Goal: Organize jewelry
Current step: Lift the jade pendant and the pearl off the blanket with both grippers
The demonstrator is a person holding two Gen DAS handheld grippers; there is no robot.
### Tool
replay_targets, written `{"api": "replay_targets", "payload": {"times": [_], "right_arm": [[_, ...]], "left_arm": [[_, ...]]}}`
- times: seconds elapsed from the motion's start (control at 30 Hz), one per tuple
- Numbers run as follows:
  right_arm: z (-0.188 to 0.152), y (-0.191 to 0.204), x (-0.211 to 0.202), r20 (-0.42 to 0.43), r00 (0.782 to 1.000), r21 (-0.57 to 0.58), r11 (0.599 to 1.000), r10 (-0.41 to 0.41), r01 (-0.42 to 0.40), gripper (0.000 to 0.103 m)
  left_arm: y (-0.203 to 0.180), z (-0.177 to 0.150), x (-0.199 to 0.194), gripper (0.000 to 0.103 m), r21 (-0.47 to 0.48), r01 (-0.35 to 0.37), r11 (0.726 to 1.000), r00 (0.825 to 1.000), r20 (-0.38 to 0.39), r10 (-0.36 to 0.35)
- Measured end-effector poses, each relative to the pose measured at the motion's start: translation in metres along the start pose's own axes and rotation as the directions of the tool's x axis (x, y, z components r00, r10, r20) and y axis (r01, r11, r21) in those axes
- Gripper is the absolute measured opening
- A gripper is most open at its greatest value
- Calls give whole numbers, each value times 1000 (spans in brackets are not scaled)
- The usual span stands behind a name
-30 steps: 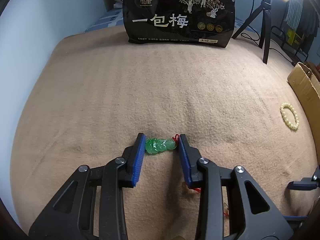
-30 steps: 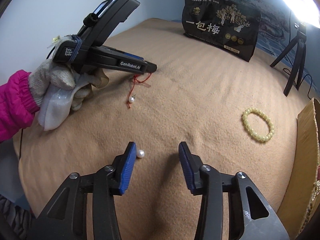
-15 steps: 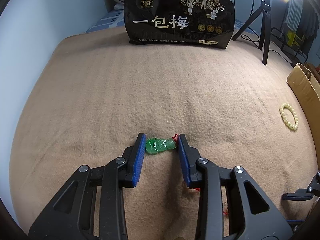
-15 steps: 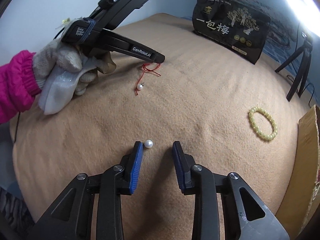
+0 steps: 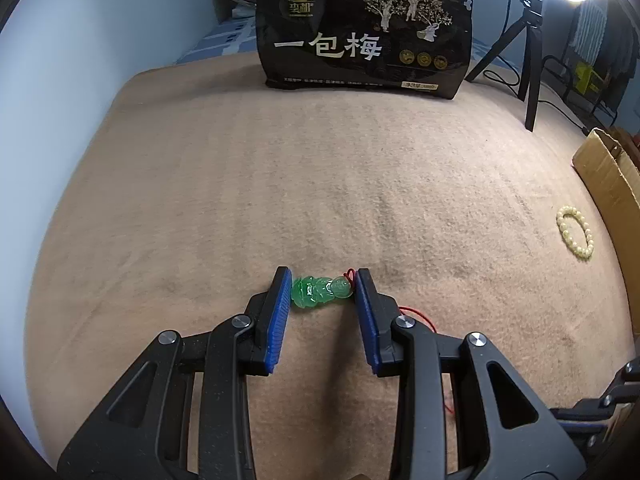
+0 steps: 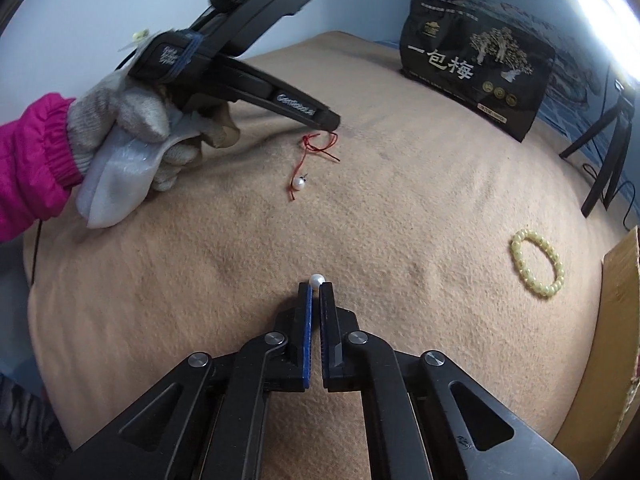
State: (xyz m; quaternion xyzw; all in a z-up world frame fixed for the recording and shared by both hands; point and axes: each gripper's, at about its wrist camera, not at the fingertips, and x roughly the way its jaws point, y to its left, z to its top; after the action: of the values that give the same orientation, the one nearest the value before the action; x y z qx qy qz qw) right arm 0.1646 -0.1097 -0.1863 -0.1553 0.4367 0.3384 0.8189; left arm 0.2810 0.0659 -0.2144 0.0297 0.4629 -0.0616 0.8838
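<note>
In the left wrist view my left gripper is shut on a green jade pendant with a red cord, low over the tan blanket. In the right wrist view my right gripper is shut on a white pearl at its fingertips. The left gripper also shows there at upper left, with the red cord and a second pearl trailing below its tip. A yellow bead bracelet lies at the right; it also shows in the left wrist view.
A black snack bag stands at the far edge of the blanket. A tripod stands at the back right. A cardboard box borders the right side. A gloved hand in a pink sleeve holds the left gripper.
My right gripper moved forward and closed on the loose pearl. The left gripper kept its hold on the jade pendant and moved slightly.
</note>
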Motion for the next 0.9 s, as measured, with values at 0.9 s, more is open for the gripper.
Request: {"api": "replay_targets", "payload": {"times": [0.9], "right_arm": [[7,8,9,24,1000,6,1000,-2,1,9]], "left_arm": [[6,-1,-9,32,-22,1,1000,1000,11,-1]]}}
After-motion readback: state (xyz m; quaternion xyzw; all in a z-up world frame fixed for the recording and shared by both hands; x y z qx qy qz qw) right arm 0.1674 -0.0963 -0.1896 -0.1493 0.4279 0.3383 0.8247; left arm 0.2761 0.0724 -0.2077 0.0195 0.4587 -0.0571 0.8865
